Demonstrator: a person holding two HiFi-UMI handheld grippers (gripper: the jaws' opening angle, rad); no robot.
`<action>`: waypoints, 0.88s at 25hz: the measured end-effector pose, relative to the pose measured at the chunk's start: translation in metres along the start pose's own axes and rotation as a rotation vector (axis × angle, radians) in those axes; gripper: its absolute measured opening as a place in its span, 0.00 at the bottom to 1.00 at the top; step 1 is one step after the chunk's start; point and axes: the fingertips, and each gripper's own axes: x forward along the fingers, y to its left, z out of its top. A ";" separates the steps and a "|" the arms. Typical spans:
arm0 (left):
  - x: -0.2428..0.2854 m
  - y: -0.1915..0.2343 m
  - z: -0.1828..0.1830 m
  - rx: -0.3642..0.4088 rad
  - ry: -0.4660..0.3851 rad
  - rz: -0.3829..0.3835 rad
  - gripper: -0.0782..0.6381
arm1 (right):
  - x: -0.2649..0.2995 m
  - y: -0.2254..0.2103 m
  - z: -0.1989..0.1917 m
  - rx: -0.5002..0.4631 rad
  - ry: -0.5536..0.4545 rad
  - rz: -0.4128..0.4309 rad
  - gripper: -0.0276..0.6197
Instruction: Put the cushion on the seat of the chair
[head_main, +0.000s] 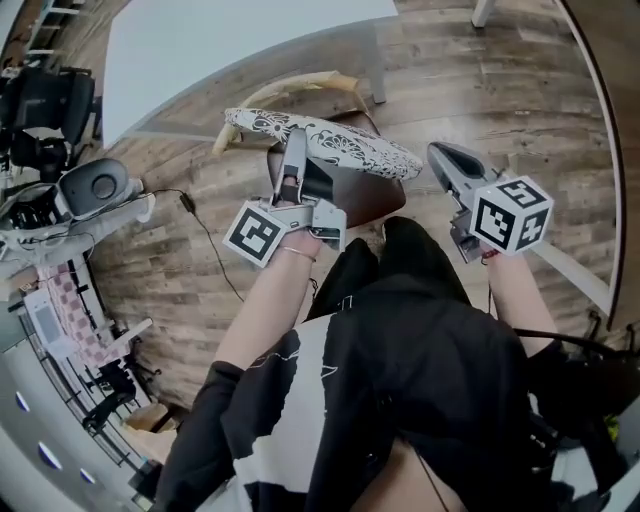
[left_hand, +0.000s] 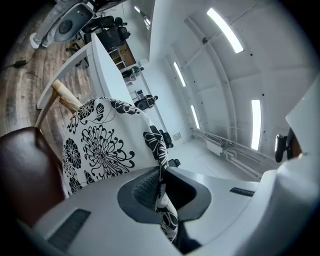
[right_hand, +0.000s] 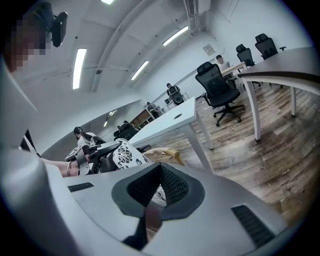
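The cushion (head_main: 335, 145), white with black flowers, hangs level just above the chair's brown seat (head_main: 365, 200), in front of its wooden back (head_main: 300, 88). My left gripper (head_main: 294, 160) is shut on the cushion's near left edge; in the left gripper view the printed fabric (left_hand: 102, 145) runs in between the pads (left_hand: 145, 190). My right gripper (head_main: 436, 155) is at the cushion's right end, its jaws closed to a slit with patterned fabric (right_hand: 159, 194) showing in it. In the right gripper view the cushion (right_hand: 127, 152) stretches off to the left.
A white table (head_main: 240, 40) stands just behind the chair, its leg (head_main: 378, 80) next to the chair back. A grey machine (head_main: 95, 185) and a floor cable (head_main: 205, 235) lie to the left. Black office chairs (right_hand: 217, 87) and another desk (right_hand: 280, 62) stand farther off.
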 end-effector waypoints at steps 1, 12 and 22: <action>0.004 0.009 -0.002 -0.016 -0.011 0.007 0.14 | 0.002 -0.008 -0.005 0.016 0.005 -0.006 0.07; -0.047 0.087 -0.032 -0.125 -0.064 0.097 0.14 | 0.029 -0.037 -0.069 0.077 0.086 0.007 0.07; -0.078 0.133 -0.039 -0.129 -0.029 0.161 0.14 | 0.056 -0.026 -0.102 0.091 0.177 0.013 0.07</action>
